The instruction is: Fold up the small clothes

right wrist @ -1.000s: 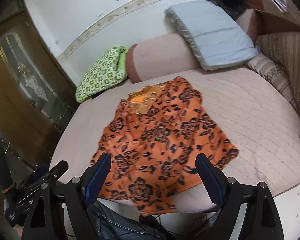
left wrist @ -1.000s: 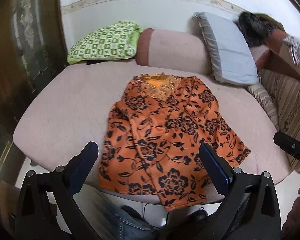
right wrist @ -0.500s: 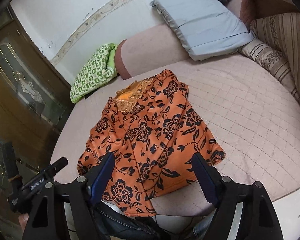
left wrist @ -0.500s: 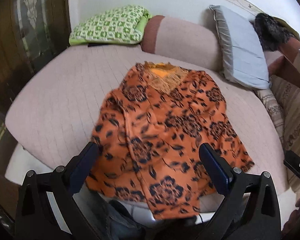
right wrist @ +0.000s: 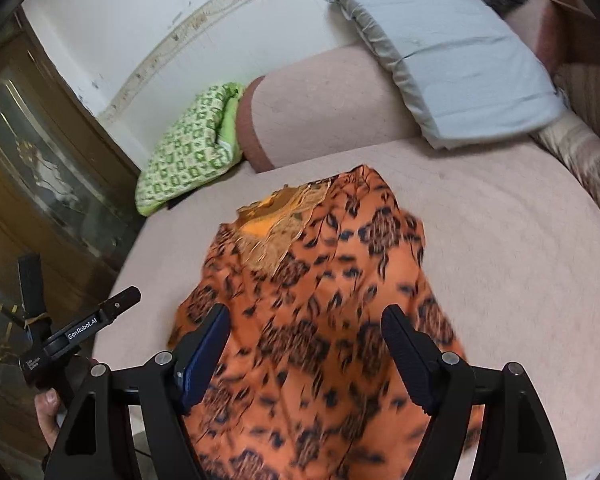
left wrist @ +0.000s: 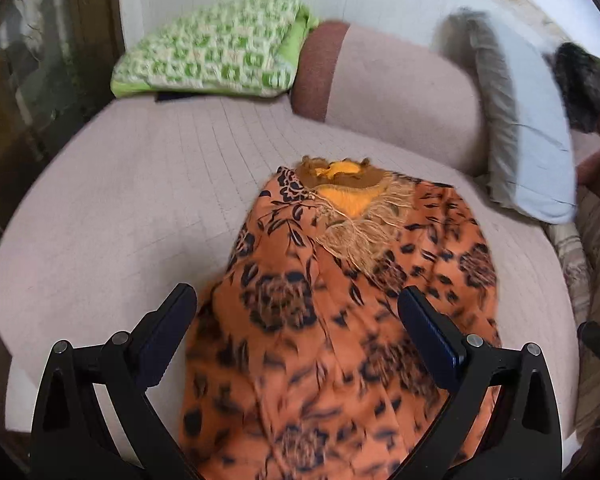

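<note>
Across the pink bed's [left wrist: 100,220] near edge: one orange floral top [left wrist: 340,320], spread flat, collar away; left gripper [left wrist: 296,320] jaws apart above it; right gripper [right wrist: 304,332] jaws closing, gripping nothing.

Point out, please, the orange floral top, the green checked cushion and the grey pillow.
orange floral top [left wrist: 332,320]: left wrist view, on its printed front below the neckline.
green checked cushion [left wrist: 212,56]: left wrist view, middle of its top face.
grey pillow [right wrist: 452,52]: right wrist view, middle of its face.
</note>
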### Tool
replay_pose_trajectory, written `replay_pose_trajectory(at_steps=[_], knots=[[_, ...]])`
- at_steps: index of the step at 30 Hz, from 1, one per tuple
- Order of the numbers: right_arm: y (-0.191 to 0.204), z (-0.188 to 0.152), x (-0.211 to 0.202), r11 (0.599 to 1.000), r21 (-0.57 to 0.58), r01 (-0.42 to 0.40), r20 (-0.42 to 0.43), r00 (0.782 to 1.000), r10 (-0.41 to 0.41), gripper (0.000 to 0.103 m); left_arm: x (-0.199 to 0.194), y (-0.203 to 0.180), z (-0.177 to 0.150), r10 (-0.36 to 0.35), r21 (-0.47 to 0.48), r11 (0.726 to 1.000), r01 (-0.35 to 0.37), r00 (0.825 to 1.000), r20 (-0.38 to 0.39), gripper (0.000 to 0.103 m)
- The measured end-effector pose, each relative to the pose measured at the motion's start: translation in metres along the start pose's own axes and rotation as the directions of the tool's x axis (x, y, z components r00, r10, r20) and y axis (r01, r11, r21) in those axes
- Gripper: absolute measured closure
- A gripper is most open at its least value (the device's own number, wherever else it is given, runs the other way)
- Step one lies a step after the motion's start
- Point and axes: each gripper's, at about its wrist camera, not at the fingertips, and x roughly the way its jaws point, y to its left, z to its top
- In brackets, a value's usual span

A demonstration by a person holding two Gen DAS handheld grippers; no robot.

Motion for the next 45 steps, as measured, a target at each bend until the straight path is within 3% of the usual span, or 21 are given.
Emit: replay_pose_trajectory(at_steps=[5, 8, 11, 13, 14, 15, 16, 17, 18, 22, 24, 26, 30, 31, 33, 35, 37, 38, 40, 42, 45], knots=[[-0.023, 0.065, 0.099, 0.997, -0.032, 0.073, -0.063, 0.995, -0.075, 0.031, 0.107, 0.012, 0.044, 0.020, -0.064, 0.998, -0.029, 0.992, -0.126, 0.002], [-0.049, 0.104, 0.175, 0.988, -0.029, 0.151, -0.110, 0.982, -0.153, 0.038, 0.160, 0.008, 0.060, 0.035, -0.040, 0.998, -0.042, 0.984, -0.173, 0.005], [-0.082, 0.139, 0.248, 0.975, -0.002, 0.221, -0.178, 0.960, -0.218, 0.042, 0.203, 0.015, 0.073, 0.092, -0.027, 0.995, -0.100, 0.972, -0.217, 0.021], [-0.102, 0.152, 0.284, 0.969, 0.012, 0.247, -0.208, 0.948, -0.240, 0.050, 0.216, 0.029, 0.077, 0.052, -0.073, 0.995, -0.072, 0.968, -0.245, 0.043], [-0.113, 0.156, 0.299, 0.967, 0.019, 0.254, -0.230, 0.942, -0.243, 0.061, 0.218, 0.036, 0.079, 0.020, -0.100, 0.994, -0.045, 0.970, -0.243, 0.052], [-0.122, 0.157, 0.307, 0.970, 0.031, 0.242, -0.250, 0.941, -0.227, 0.075, 0.217, 0.045, 0.081, -0.009, -0.125, 0.992, -0.021, 0.972, -0.236, 0.070], [-0.126, 0.159, 0.306, 0.975, 0.037, 0.221, -0.246, 0.947, -0.205, 0.078, 0.215, 0.052, 0.085, -0.038, -0.142, 0.990, 0.006, 0.974, -0.223, 0.088], [-0.131, 0.160, 0.297, 0.978, 0.043, 0.203, -0.220, 0.957, -0.189, 0.086, 0.211, 0.060, 0.089, -0.049, -0.157, 0.987, 0.016, 0.977, -0.209, 0.094], [-0.133, 0.161, 0.290, 0.978, 0.045, 0.204, -0.206, 0.960, -0.191, 0.094, 0.209, 0.063, 0.092, -0.053, -0.166, 0.986, 0.020, 0.978, -0.200, 0.096], [-0.147, 0.168, 0.234, 0.980, 0.067, 0.186, -0.122, 0.977, -0.177, 0.097, 0.197, 0.071, 0.113, -0.108, -0.182, 0.980, 0.079, 0.982, -0.158, 0.098], [-0.149, 0.175, 0.210, 0.979, 0.054, 0.197, -0.094, 0.977, -0.191, 0.098, 0.188, 0.066, 0.125, -0.094, -0.165, 0.983, 0.074, 0.989, -0.116, 0.102], [-0.152, 0.179, 0.197, 0.976, 0.053, 0.213, -0.069, 0.975, -0.210, 0.100, 0.169, 0.063, 0.147, -0.065, -0.145, 0.988, 0.061, 0.998, -0.026, 0.103], [-0.170, 0.186, 0.176, 0.933, 0.103, 0.345, -0.004, 0.938, -0.347, 0.103, 0.170, 0.061, 0.178, -0.026, -0.164, 0.986, 0.027, 1.000, 0.011, 0.103], [-0.178, 0.186, 0.181, 0.935, 0.144, 0.325, -0.026, 0.945, -0.325, 0.103, 0.175, 0.057, 0.177, -0.023, -0.158, 0.987, 0.020, 1.000, -0.016, 0.103], [-0.188, 0.180, 0.191, 0.959, 0.223, 0.176, -0.058, 0.984, -0.167, 0.103, 0.175, 0.046, 0.164, -0.059, -0.127, 0.991, 0.053, 0.997, -0.048, 0.103], [-0.176, 0.170, 0.187, 0.972, 0.208, 0.110, -0.053, 0.993, -0.102, 0.103, 0.161, 0.034, 0.132, -0.056, -0.059, 0.997, 0.052, 0.996, -0.067, 0.091], [-0.150, 0.146, 0.175, 0.985, 0.166, 0.049, -0.053, 0.998, -0.041, 0.102, 0.148, 0.028, 0.082, -0.029, -0.006, 1.000, 0.029, 0.991, -0.129, 0.048], [-0.139, 0.132, 0.170, 0.988, 0.152, 0.017, -0.062, 0.998, -0.008, 0.100, 0.141, 0.030, 0.061, -0.013, -0.003, 1.000, 0.013, 0.991, -0.130, 0.041], [-0.113, 0.093, 0.164, 0.991, 0.125, -0.055, -0.116, 0.991, 0.070, 0.093, 0.131, 0.038, 0.029, 0.044, 0.009, 0.999, -0.043, 0.992, -0.120, 0.037], [-0.090, 0.054, 0.168, 0.989, 0.100, -0.109, -0.182, 0.975, 0.126, 0.068, 0.132, 0.049, 0.011, 0.095, -0.005, 0.995, -0.097, 0.984, -0.152, 0.037], [-0.087, 0.011, 0.168, 0.979, 0.154, -0.133, -0.213, 0.963, 0.164, 0.062, 0.135, 0.053, 0.006, 0.060, -0.042, 0.997, -0.068, 0.981, -0.185, 0.037]])
